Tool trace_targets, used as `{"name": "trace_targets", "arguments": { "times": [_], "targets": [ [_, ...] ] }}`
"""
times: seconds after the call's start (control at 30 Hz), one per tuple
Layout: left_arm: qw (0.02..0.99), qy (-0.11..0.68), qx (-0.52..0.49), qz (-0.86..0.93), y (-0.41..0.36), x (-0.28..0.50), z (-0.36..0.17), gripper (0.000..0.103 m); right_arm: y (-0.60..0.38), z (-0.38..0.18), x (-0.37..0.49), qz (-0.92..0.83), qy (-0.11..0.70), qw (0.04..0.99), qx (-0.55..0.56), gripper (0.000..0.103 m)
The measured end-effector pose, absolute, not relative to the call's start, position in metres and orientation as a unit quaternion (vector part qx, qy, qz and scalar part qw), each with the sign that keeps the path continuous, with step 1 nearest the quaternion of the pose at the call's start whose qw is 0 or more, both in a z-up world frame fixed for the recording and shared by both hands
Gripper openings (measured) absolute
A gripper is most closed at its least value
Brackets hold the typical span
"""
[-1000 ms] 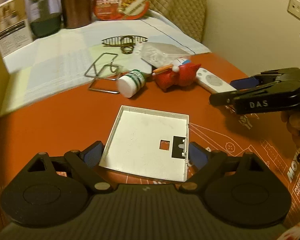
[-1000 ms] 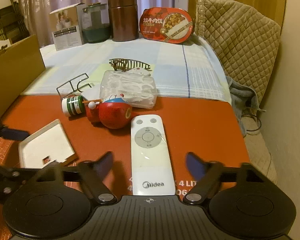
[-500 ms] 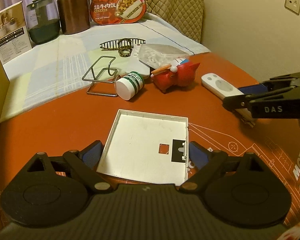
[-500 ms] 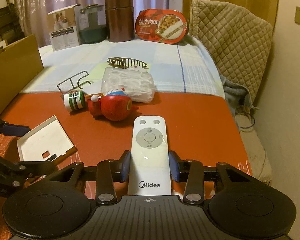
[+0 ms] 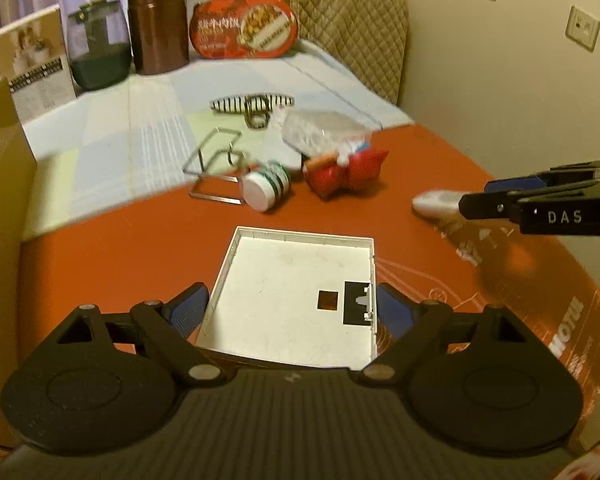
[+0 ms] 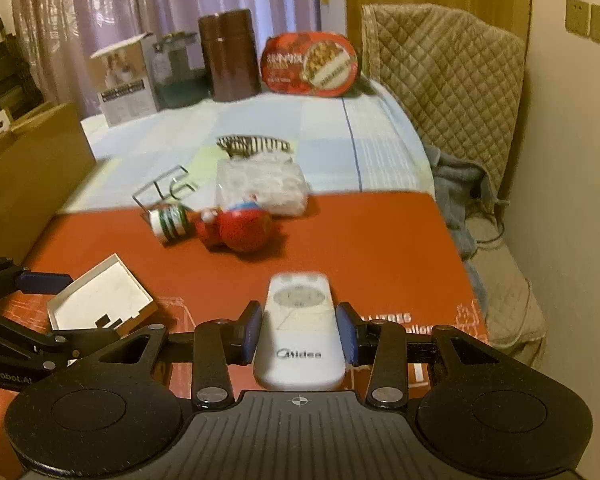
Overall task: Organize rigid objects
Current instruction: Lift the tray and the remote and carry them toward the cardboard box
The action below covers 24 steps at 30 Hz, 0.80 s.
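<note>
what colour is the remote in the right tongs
White, with dark Midea lettering on the remote. It shows best in the right wrist view, clamped between the right tongs.

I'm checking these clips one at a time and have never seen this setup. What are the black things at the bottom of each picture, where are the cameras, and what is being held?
There is no robot here: a person holds a pair of hand tongs in each hand, and a wide-angle camera on each looks forward along its two fingers. The black shapes at the bottom are those tongs. In the left view, the left tongs grip a white tray by its two sides. In the right view, the right tongs are shut on a white remote. On the red mat lie a small bottle on its side, a red toy, a wire stand and a clear bag.
</note>
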<state>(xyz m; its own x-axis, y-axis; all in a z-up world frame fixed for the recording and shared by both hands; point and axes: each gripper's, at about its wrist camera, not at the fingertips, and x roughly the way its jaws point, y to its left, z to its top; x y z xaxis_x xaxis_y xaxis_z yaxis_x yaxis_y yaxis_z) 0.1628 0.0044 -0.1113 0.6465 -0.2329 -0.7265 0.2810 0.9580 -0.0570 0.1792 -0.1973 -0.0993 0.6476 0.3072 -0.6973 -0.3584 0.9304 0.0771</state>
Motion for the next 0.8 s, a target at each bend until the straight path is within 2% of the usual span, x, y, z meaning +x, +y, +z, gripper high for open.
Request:
{"name": "trace_targets", "arguments": {
  "times": [0.27,0.5,0.8],
  "targets": [
    [0.915,0.383,0.015,-0.130,0.021,0.147,-0.087,0.087,-0.187,-0.108,0.158,0.184,0.389,0.900,-0.066,0.037],
    [0.915,0.386,0.009,-0.118,0.036,0.140,-0.087,0.087,-0.189,-0.138,0.151,0.180,0.404,0.893,-0.078,0.038],
    [0.915,0.386,0.000,-0.118,0.037,0.143,-0.086,0.087,-0.183,-0.139,0.157,0.179,0.402,0.894,-0.087,0.037]
  ]
}}
